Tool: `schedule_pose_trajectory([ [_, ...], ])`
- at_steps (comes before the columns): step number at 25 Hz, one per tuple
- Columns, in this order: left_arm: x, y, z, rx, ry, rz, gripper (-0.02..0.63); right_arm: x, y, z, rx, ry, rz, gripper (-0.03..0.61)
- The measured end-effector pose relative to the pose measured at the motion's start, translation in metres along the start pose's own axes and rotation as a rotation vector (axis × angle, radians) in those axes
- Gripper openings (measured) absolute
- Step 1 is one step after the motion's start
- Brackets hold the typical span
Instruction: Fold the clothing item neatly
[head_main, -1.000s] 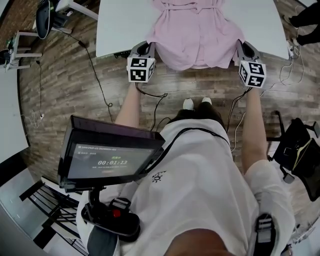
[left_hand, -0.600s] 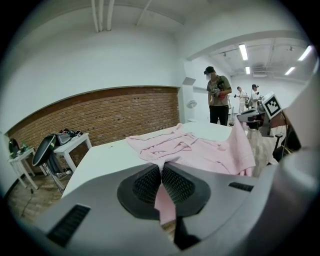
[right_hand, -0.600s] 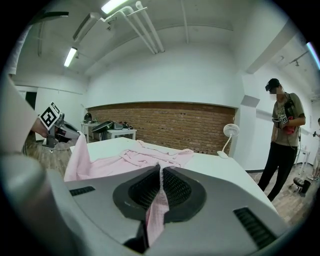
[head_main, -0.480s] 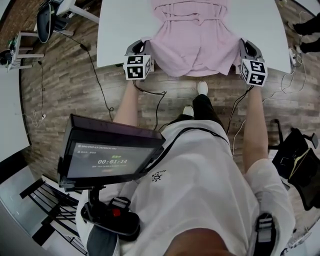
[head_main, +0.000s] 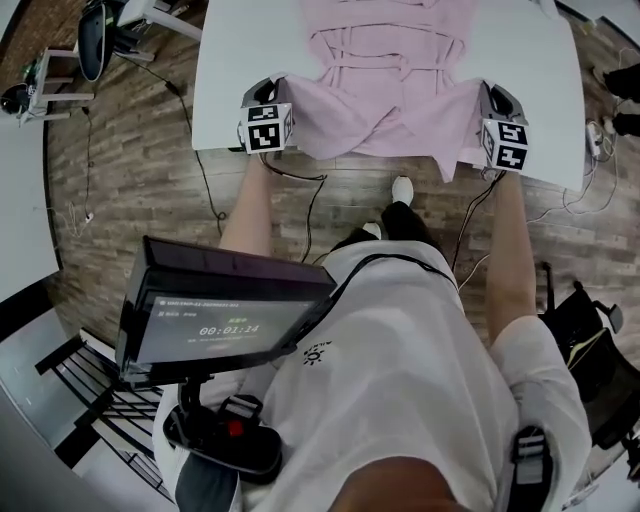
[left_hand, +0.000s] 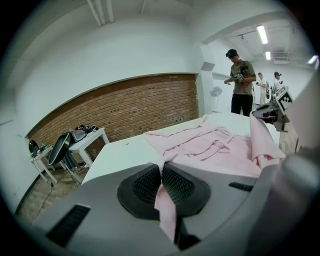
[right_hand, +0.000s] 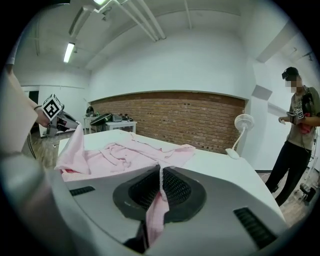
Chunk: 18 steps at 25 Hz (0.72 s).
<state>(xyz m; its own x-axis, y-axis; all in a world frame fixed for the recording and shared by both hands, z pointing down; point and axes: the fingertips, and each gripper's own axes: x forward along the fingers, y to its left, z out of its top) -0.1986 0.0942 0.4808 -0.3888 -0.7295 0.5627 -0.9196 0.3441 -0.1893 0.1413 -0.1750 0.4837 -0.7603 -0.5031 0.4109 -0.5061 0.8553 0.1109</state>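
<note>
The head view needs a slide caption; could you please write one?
Left claw and right claw each pinch a near corner of the pink garment on the white table.

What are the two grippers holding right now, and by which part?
Both hold the pink fabric garment with a tie belt. The left gripper pinches its near left corner, and the right gripper pinches its near right corner.

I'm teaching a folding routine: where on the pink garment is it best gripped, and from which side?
Its two hem corners, from the near edge of the table: the pink garment lies spread with its hem at that edge. The left gripper and right gripper are each shut on a corner.
</note>
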Motion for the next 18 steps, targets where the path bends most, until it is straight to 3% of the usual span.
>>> schedule_pose_trajectory([
  [6,0.044,0.018,-0.007,-0.01,0.067,0.051,0.009,0.058,-0.018,-0.006,-0.004,0.026,0.031,0.014],
  [18,0.07,0.029,0.002,-0.003,0.124,0.069,0.009,0.077,-0.039,-0.008,-0.036,0.1,0.009,0.014],
])
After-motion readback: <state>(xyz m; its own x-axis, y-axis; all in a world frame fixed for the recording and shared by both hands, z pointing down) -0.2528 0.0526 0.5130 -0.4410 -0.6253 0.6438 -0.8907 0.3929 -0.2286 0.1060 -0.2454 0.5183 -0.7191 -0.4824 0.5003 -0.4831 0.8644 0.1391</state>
